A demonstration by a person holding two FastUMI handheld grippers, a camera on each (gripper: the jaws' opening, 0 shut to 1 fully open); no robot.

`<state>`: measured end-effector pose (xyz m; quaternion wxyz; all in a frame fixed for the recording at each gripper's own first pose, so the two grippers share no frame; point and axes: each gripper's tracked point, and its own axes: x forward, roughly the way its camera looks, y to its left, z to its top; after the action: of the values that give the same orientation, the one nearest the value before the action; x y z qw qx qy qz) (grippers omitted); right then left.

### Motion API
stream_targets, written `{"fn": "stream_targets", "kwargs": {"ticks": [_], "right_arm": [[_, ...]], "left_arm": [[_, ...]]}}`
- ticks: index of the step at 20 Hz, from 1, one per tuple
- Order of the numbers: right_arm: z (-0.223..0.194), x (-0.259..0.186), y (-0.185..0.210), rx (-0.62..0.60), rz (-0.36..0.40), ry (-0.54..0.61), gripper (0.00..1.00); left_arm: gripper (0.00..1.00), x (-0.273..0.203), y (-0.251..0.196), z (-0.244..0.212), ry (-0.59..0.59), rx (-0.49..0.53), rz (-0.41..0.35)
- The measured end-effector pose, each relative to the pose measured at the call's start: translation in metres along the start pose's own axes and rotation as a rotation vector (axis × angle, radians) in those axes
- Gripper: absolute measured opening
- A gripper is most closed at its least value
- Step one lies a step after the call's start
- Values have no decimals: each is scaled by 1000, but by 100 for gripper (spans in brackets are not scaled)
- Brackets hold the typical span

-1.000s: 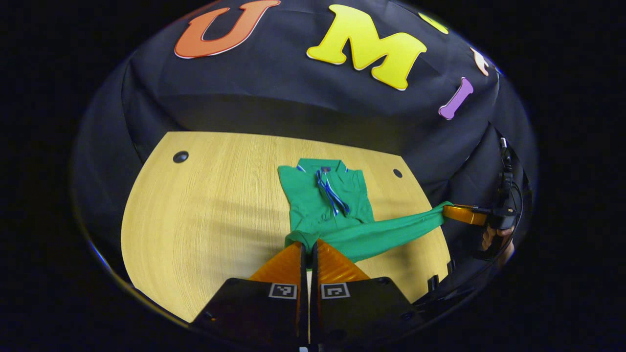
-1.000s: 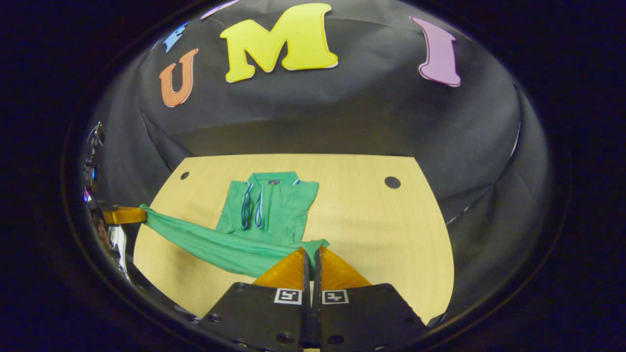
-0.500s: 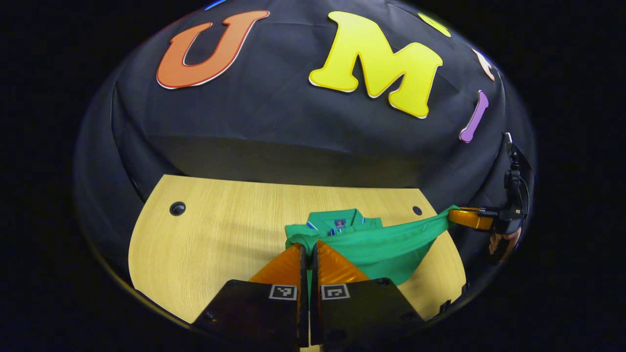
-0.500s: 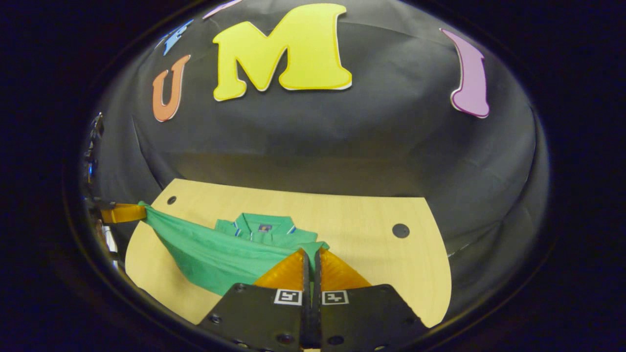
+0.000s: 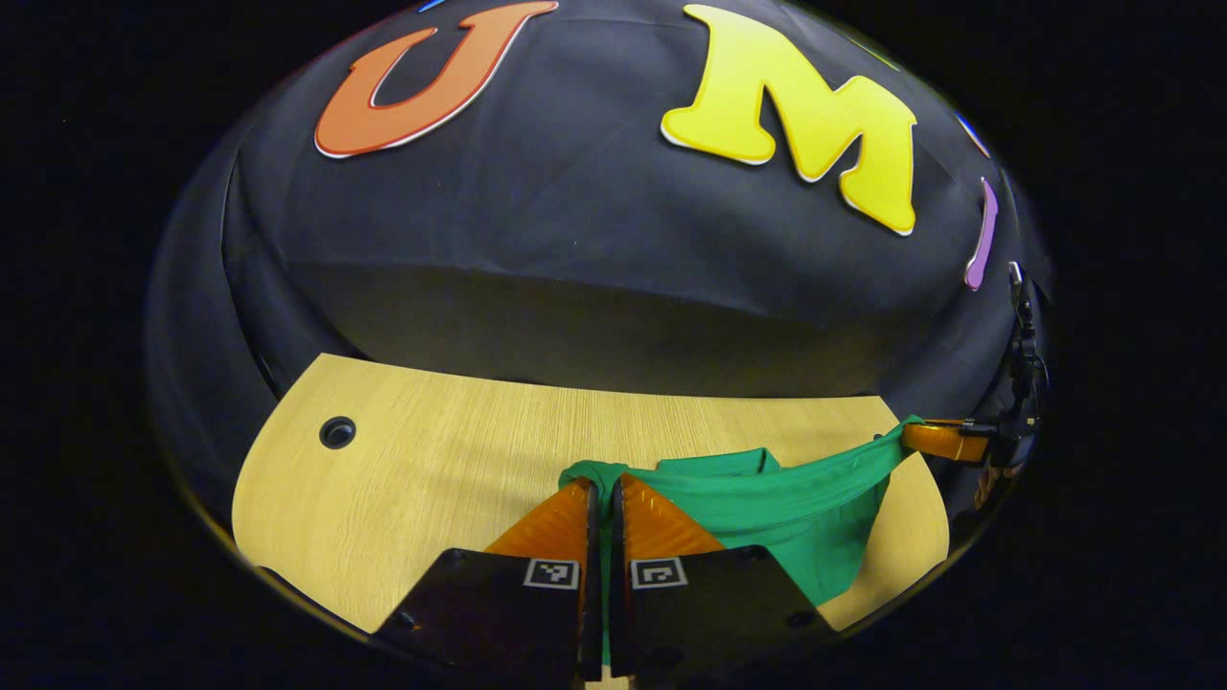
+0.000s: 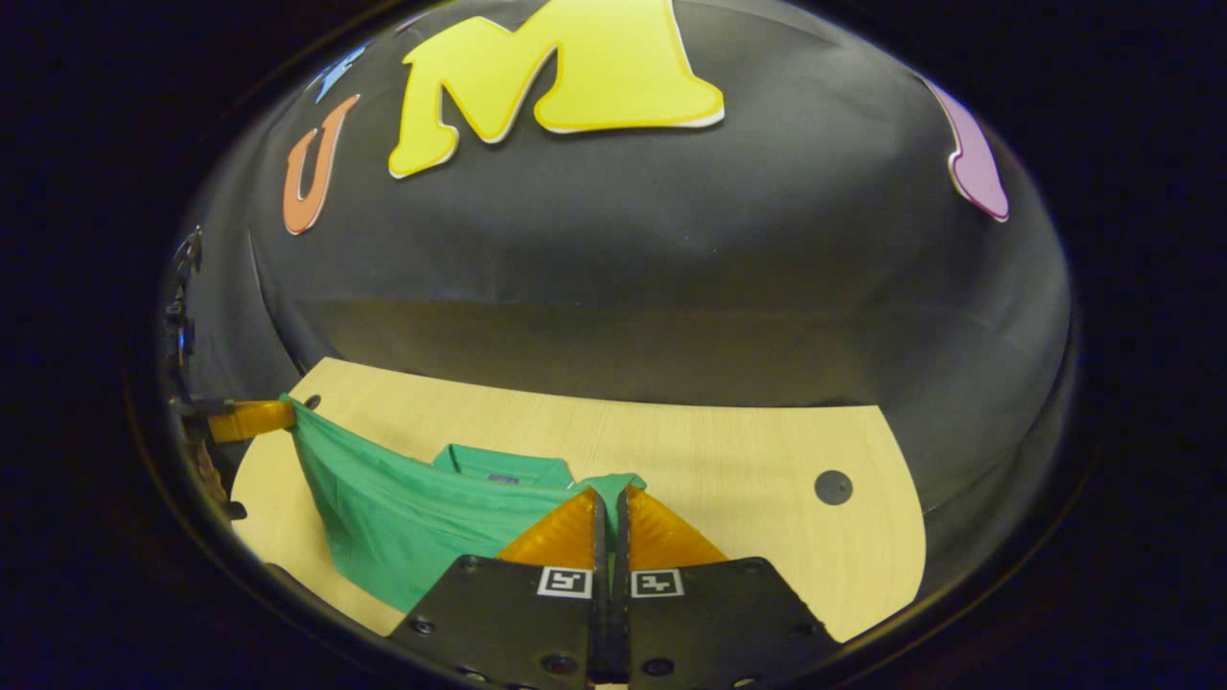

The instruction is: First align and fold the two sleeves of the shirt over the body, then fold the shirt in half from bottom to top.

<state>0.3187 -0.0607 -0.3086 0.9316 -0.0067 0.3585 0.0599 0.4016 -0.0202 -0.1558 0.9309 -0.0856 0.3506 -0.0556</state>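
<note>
Both tools are clamped on the bottom hem of the green polo shirt [image 5: 767,498], one corner each. In the left gripper view, the left gripper [image 5: 601,491] has its fingers pressed together with a tuft of green cloth pinched at the tips. The right gripper [image 5: 935,439] appears at the far right of that view, gripping the opposite corner. In the right gripper view, the right gripper's own fingers are likewise closed on a corner, and the left gripper [image 6: 251,419] holds the other at the far left.

The shirt hangs between the two tools as a stretched band above the wooden table [image 5: 431,460], sagging in the middle. Its collar end [image 6: 503,465] lies on the table beyond the raised edge. The sleeves cannot be made out; judging by the narrow body, they are probably already folded in.

Assessment: the step in hand is the bottom-to-top fold. To do it well, both corners should travel forward at equal height and pace, keeping the hem taut and parallel to the collar. The hem should be lowered so it meets the shoulder line squarely, then released together. Uneven tension risks a skewed edge or dragging the lower layer along the table.
</note>
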Motion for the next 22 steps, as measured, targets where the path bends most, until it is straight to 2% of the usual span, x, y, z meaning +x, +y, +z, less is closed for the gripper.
{"fn": "stream_targets", "kwargs": {"ticks": [5,7,13,15,17,18,19,20,22], "right_arm": [[-16,40,-3,5,3,14,2],[-23,53,-6,8,2,20,0],[-44,73,-10,-39,3,35,1],[-51,74,-8,-38,9,50,5],[-63,74,-12,-37,-7,80,7],[-66,71,-13,-34,-15,82,8],[-67,69,-13,-26,-15,77,10],[-68,64,-12,-18,-16,73,30],[-66,54,-12,-12,-30,61,71]], "left_arm": [[7,45,0,-21,20,-36,-3],[8,57,2,-23,9,-35,9],[13,79,3,-43,41,-64,21],[24,78,3,-48,62,-65,29],[41,76,5,-46,56,-62,40],[80,74,7,-43,48,-60,49],[73,71,8,-41,41,-56,56],[86,67,10,-38,34,-54,64],[98,58,15,-32,11,-36,92]]}}
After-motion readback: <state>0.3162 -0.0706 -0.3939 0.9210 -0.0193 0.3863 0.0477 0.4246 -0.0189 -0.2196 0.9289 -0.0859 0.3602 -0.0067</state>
